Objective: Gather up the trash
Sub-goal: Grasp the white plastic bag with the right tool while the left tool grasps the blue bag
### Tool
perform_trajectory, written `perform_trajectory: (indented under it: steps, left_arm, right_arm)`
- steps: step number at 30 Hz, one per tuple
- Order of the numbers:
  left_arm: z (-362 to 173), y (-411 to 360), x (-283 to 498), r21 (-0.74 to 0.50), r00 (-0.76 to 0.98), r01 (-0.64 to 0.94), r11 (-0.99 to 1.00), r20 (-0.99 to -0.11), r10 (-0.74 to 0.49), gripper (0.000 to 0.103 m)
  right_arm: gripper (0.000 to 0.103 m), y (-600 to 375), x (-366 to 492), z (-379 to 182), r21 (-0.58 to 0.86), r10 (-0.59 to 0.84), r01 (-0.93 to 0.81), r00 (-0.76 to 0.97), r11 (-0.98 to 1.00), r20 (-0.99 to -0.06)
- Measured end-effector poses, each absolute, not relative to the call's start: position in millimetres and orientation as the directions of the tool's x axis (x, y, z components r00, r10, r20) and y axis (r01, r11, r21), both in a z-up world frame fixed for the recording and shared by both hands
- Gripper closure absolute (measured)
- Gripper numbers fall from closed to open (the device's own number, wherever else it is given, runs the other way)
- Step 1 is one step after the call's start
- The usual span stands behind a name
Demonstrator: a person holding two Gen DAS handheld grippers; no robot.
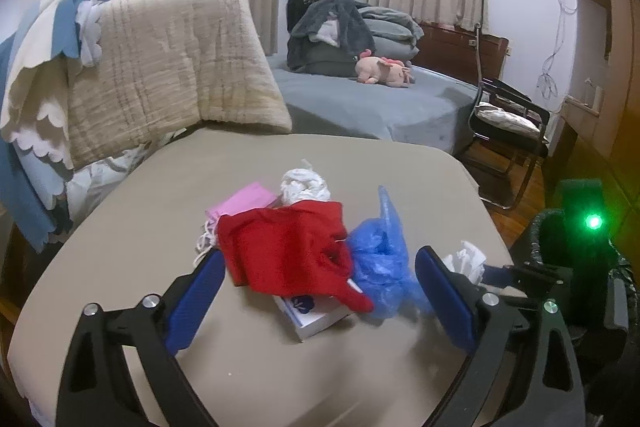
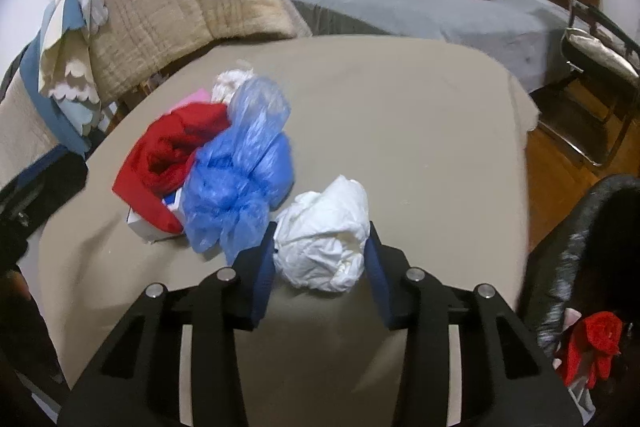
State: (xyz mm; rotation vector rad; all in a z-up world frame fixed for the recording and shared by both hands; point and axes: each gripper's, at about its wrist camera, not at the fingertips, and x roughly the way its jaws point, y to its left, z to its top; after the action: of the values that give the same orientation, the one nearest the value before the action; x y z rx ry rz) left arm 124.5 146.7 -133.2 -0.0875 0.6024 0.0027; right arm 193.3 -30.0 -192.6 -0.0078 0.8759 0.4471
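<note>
On my right wrist view, the right gripper (image 2: 321,259) sits low centre, its blue pads pressed against both sides of a crumpled white wad (image 2: 324,239) resting on the tan table (image 2: 400,115). Just left of the wad lies a blue plastic bag (image 2: 240,171), touching a red cloth (image 2: 172,151) further left. On my left wrist view, the left gripper (image 1: 320,291) stands wide with nothing gripped, its fingers flanking the red cloth, which overlies a white box (image 1: 320,321). A pink mask (image 1: 244,201) lies beyond, up-frame.
</note>
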Motion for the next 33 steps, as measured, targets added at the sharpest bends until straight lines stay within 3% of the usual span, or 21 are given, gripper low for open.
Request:
perform_trajectory:
  steps: [5,9,16,29,30,33]
  left_arm:
    - [-128,130,131,-0.092,0.829,0.017,0.996,-0.555,-0.065,0.016]
    - [-127,112,141,-0.097,0.828,0.067,0.993,-0.550,-0.110,0.028]
    - [-133,85,166,-0.088,0.815,0.117,0.989,-0.560,-0.146,0.039]
    - [-177,74,211,-0.040,0.727,0.075,0.996,-0.681,-0.082,0.041]
    - [-181,74,214,-0.035,0.716,0.075,0.997,-0.693,-0.078,0.043]
    - [-187,70,217,-0.018,0.702,0.085,0.996,-0.709,-0.073,0.067]
  right_arm:
    - [0.063,-53,199,-170,0.173,0.355,-0.339,0.607,0.925,-0.711]
    - [0.063,-71,205,-157,0.172,0.338,-0.309,0.637,0.935,-0.693]
    - [0.063,-90,208,-150,0.173,0.321,-0.282,0.659,0.944,-0.680]
    - [0.063,-94,209,-163,0.192,0.328,-0.276,0.636,0.942,-0.698]
    - [0.063,-94,209,-163,0.194,0.328,-0.273,0.636,0.942,-0.699]
    - [0.063,-97,208,-165,0.195,0.325,-0.267,0.634,0.944,-0.702]
